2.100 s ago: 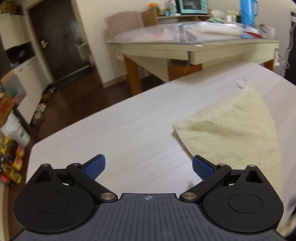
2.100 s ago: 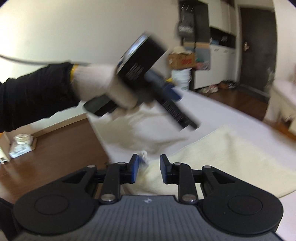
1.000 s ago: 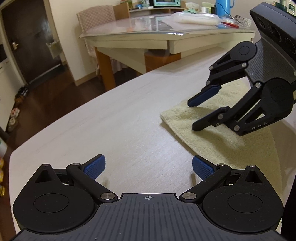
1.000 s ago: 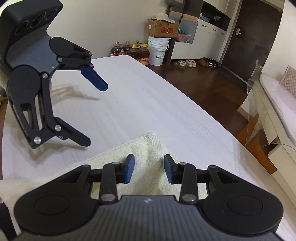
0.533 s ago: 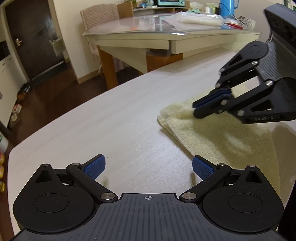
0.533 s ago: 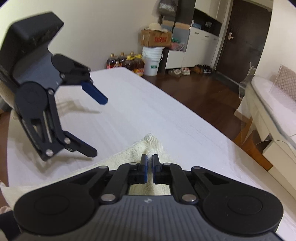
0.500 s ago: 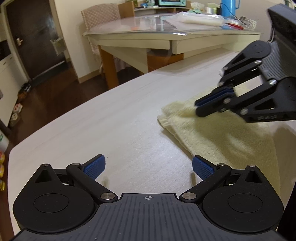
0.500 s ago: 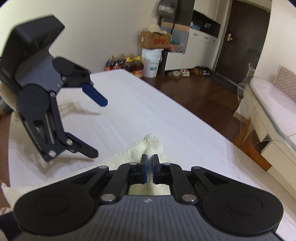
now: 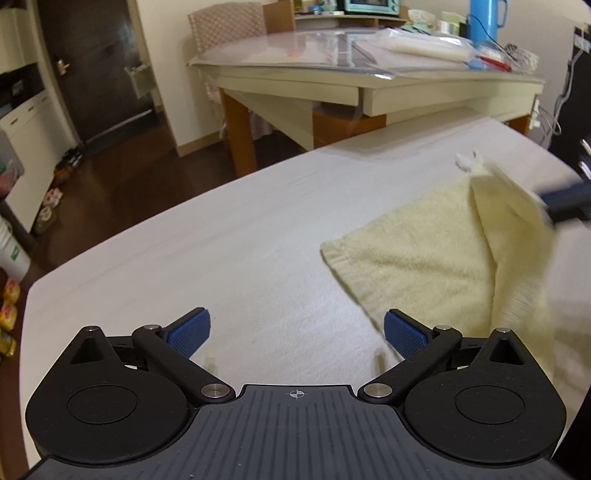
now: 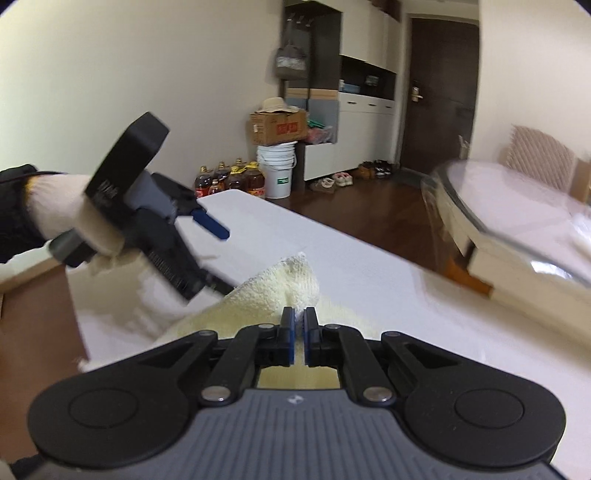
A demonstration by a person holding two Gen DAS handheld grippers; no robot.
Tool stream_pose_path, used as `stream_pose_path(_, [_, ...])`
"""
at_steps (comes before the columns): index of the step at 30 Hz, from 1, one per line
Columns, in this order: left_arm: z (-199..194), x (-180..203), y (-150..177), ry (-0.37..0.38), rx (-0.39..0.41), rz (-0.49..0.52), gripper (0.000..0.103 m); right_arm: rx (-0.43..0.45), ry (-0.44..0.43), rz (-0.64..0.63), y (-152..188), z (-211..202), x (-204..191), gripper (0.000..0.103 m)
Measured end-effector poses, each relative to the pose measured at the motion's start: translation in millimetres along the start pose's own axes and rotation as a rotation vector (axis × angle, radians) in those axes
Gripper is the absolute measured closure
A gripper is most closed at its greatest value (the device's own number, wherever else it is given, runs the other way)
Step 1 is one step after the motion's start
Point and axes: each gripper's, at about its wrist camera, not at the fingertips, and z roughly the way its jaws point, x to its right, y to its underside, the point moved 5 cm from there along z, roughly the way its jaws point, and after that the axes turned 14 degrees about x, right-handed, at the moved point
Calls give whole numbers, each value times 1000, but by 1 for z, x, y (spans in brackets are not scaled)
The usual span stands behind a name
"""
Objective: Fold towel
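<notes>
The white table (image 9: 229,258) fills most of both views, its far edge giving onto dark wood floor (image 9: 122,184). Beyond it in the left wrist view stands a second table (image 9: 369,88) with a glossy clear cover and clutter on top, a chair (image 9: 227,22) behind it, and a dark door (image 9: 92,59) to the left. The right wrist view shows white cabinets (image 10: 365,125), a cardboard box (image 10: 279,127) on a white bucket (image 10: 279,170), and bottles (image 10: 231,179) on the floor beside it.

The pale yellow towel (image 9: 436,254) lies on the right part of the white table. One hemmed corner rests flat near the left gripper, while the right side is lifted into a raised fold that hangs from the right gripper.

The right gripper (image 10: 299,341) has its jaws together, clamped on a bunched bit of towel that pokes up just past its blue pads (image 10: 291,332); in the left wrist view it appears only as a blurred dark shape at the right edge.

The left gripper (image 9: 297,330) hovers over bare table with its jaws wide apart and nothing between them; its right pad (image 9: 400,334) sits just beside the towel's near edge. In the right wrist view a white-gloved hand (image 10: 74,218) holds it, tilted down toward the table.
</notes>
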Motion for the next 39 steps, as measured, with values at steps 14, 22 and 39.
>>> stream_pose_path(14, [21,46,0,12,-22,156,0,-123,-47,-315,30,-40,-13,62])
stream_pose_path(22, [24,45,1,11,-37,136,0,-230,-299,-624,19,-18,-37,54])
stream_pose_path(39, [23,45,1,10,-31,139,0,-420,-540,-630,26,-1,-39,62])
